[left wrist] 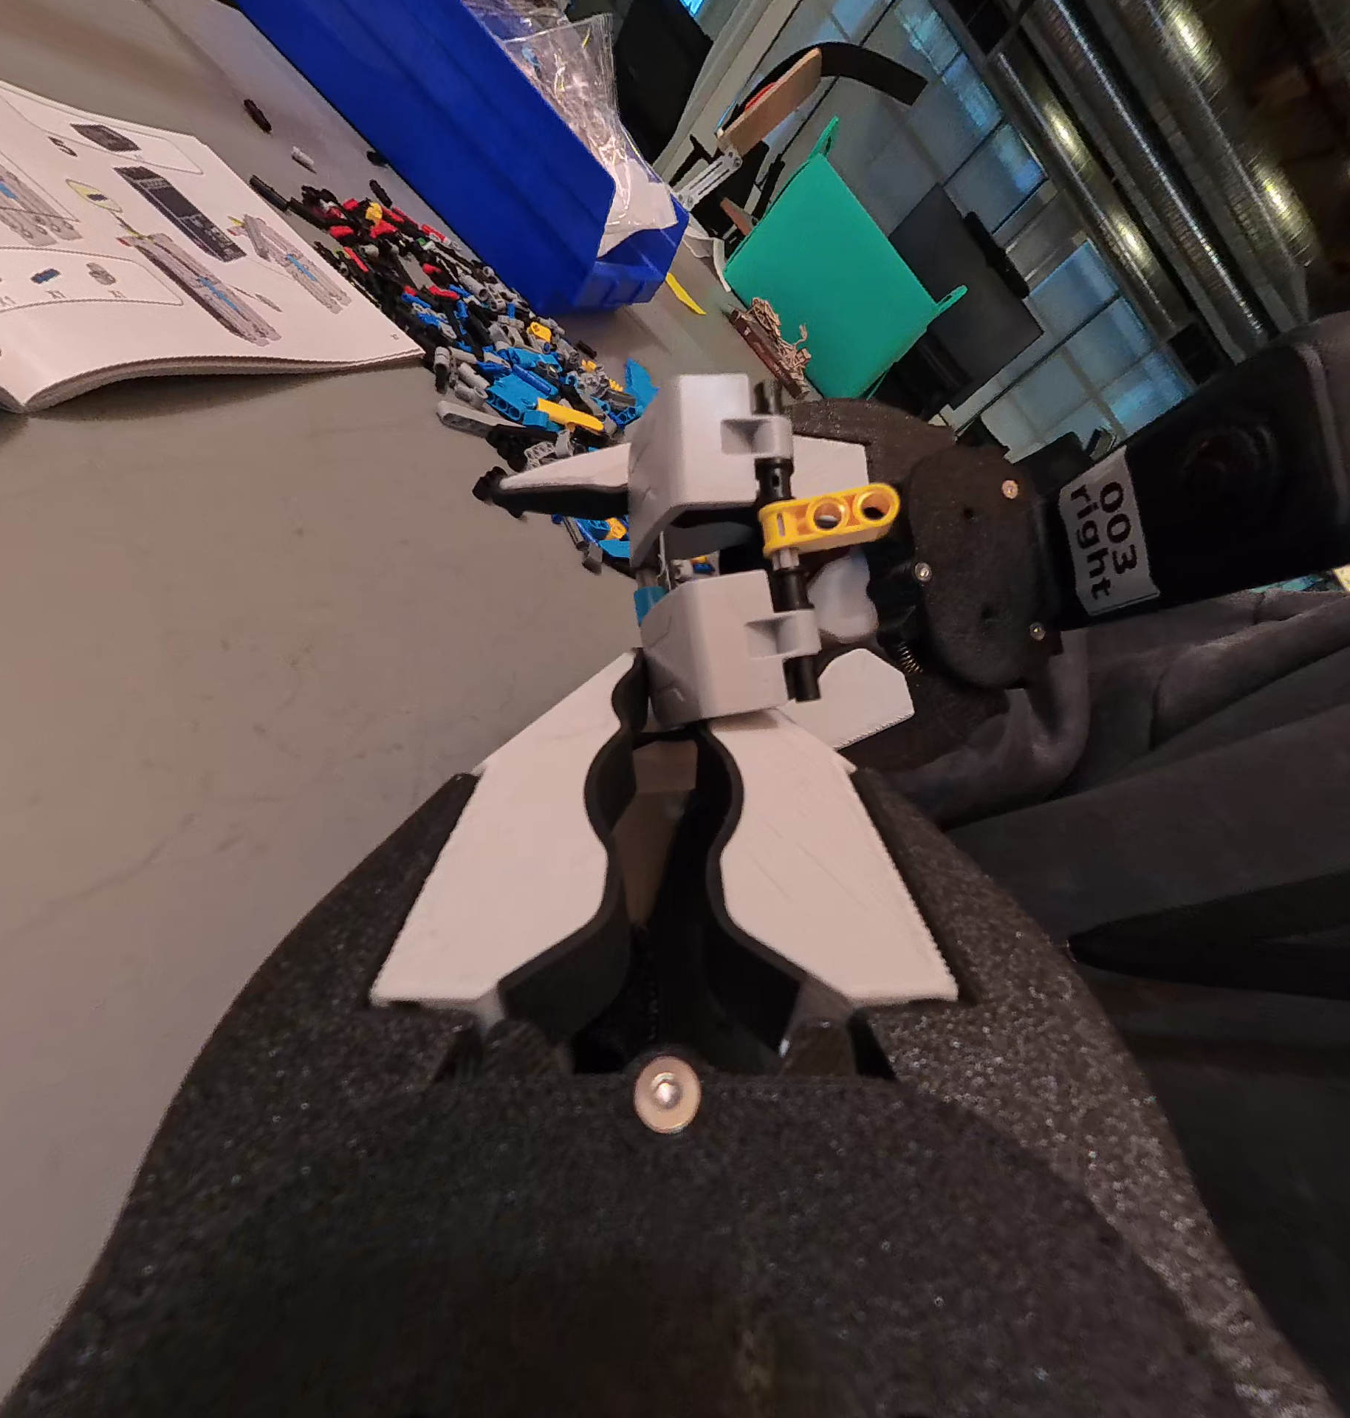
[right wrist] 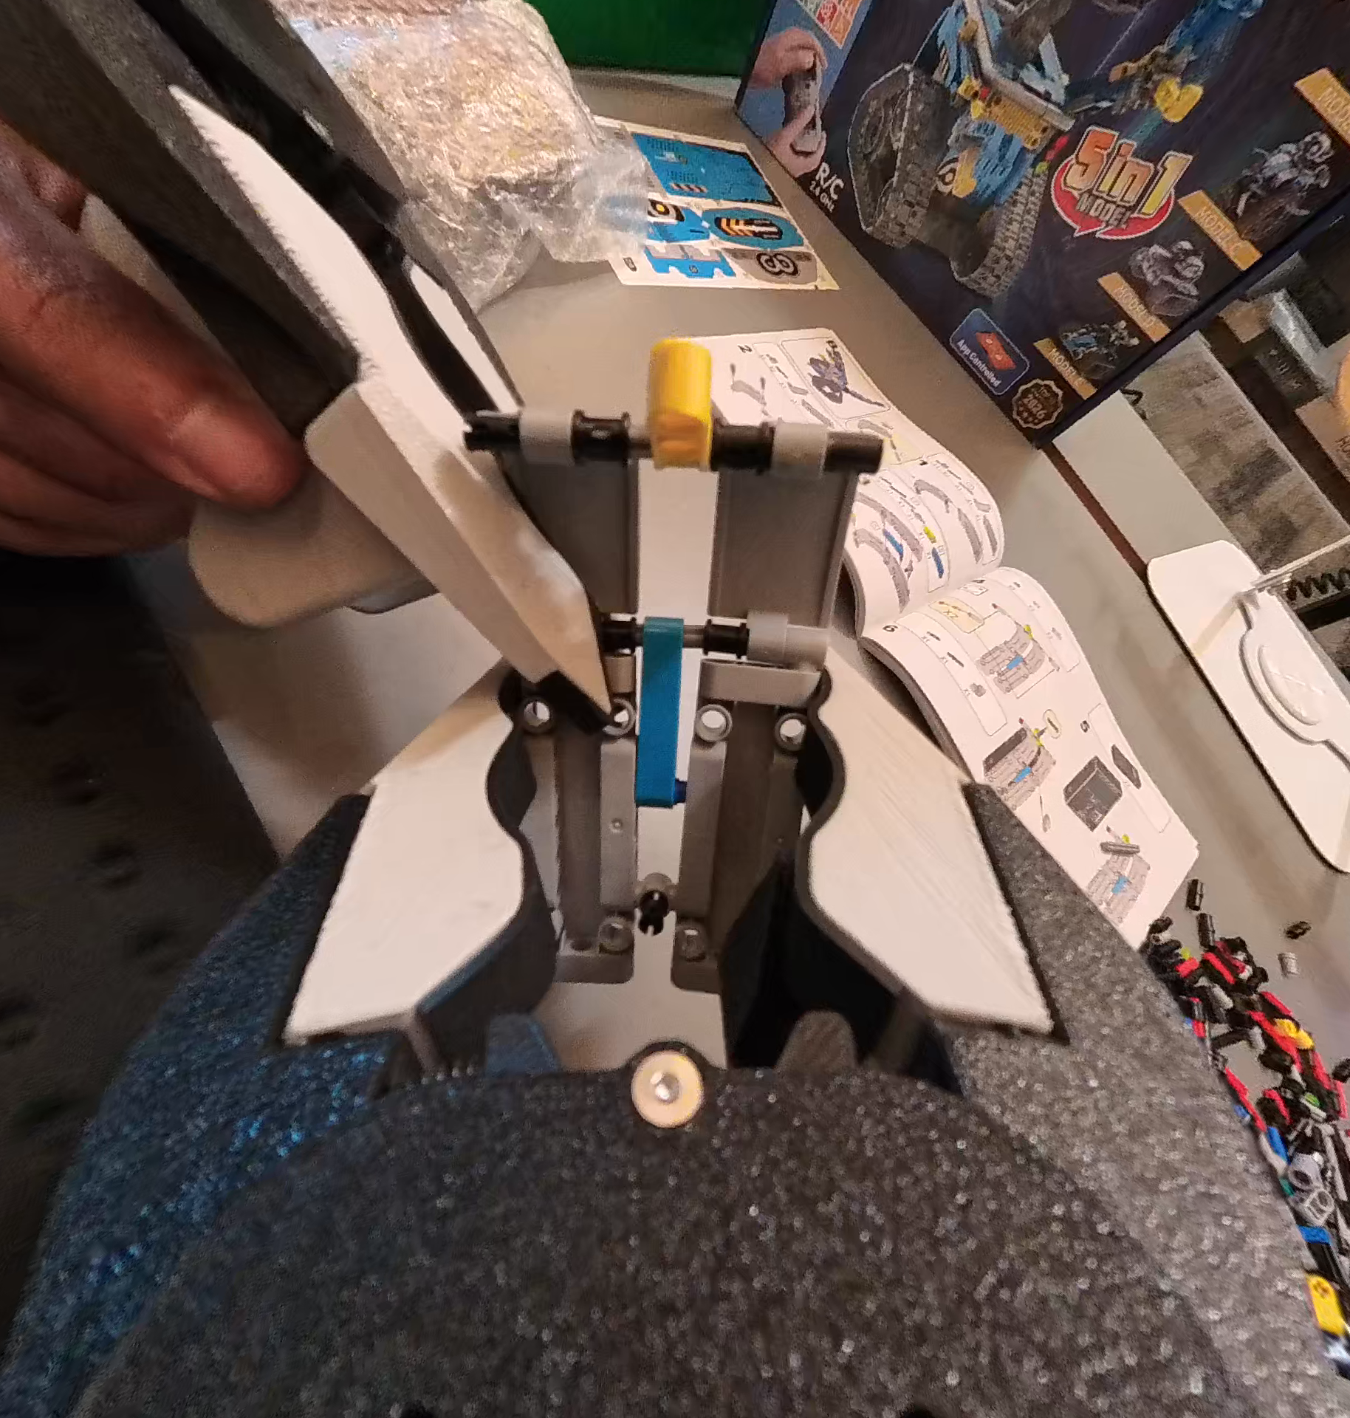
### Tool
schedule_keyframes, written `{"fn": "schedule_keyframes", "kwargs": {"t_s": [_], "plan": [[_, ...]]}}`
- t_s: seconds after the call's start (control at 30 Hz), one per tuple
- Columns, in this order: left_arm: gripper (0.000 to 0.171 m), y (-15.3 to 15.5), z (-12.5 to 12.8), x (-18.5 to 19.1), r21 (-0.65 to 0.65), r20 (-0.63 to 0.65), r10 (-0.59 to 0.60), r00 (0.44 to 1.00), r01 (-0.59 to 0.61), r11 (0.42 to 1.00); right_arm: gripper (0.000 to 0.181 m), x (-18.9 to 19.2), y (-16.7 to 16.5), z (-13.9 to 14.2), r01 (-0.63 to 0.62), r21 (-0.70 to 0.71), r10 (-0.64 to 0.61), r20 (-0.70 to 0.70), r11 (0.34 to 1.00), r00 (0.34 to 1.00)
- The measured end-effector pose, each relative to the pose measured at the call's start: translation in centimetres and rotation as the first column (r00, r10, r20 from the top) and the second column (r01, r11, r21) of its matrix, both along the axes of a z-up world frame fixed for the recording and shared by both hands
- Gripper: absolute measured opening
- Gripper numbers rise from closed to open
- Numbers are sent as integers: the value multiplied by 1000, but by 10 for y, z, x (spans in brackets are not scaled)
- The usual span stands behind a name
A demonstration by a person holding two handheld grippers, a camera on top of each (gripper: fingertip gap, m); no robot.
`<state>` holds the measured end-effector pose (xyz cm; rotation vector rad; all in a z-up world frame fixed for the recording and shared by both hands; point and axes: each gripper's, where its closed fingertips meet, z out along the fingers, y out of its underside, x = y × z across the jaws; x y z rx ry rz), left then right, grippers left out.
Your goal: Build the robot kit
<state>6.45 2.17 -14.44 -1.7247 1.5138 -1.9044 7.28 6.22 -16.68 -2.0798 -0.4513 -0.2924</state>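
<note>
Clamping a grey brick-built assembly (right wrist: 660, 737) between its 2 fingers, the right gripper (right wrist: 660, 767) holds it above the grey surface (right wrist: 580, 345). The left gripper (left wrist: 676, 729) is shut on the assembly's lower edge; its tips show in the right wrist view too. Yellow connector (left wrist: 829, 514) sits on a black axle (left wrist: 787, 568). Nearby: instruction booklet (right wrist: 1040, 737), loose-parts pile (left wrist: 503, 345), blue bin (left wrist: 465, 146).

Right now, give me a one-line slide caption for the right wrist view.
Right gripper clamps a grey brick-built frame while the left gripper touches its blue beam side.
</note>
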Motion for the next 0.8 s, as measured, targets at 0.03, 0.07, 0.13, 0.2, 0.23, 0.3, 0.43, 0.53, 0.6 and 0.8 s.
{"fn": "schedule_keyframes", "kwargs": {"t_s": [0.03,0.07,0.13,0.2,0.23,0.3,0.43,0.53,0.6,0.8], "plan": [[6,-1,-1,0,2,-2,-2,1000,2,1000,67,0,-1,-1,-1,-4,1,0,1000,1000],[6,-1,-1,0,-4,-3,-3,1000,3,1000,66,-1,-1,-1,-2,-2,2,-4,1000,1000],[4,-2,-2,0,-2,-5,-6,1000,6,1000,61,-4,-1,-3,-24,-10,24,-22,1000,999],[5,-2,-1,1,2,-1,1,1000,-1,1000,61,-3,-1,-2,-25,7,25,-26,1000,999],[5,-2,-1,2,1,-2,1,1000,-1,1000,61,-3,-1,-1,-19,9,20,-26,1000,999],[5,0,-3,2,-12,-11,4,1000,-4,1000,62,-2,0,-4,-30,-3,30,-25,1000,999],[6,2,-3,4,-27,-14,13,1000,-13,1000,64,1,2,-3,-17,18,17,7,1000,1000],[18,-1,2,1,-58,5,-22,1000,22,998,64,1,2,-5,-26,7,26,-21,1000,999],[29,2,8,-4,-72,42,-36,998,39,997,65,4,0,-10,-30,-12,29,-63,999,998],[79,3,48,-25,106,294,-121,948,94,990,64,-43,-19,21,-317,131,341,-449,939,826]]}}
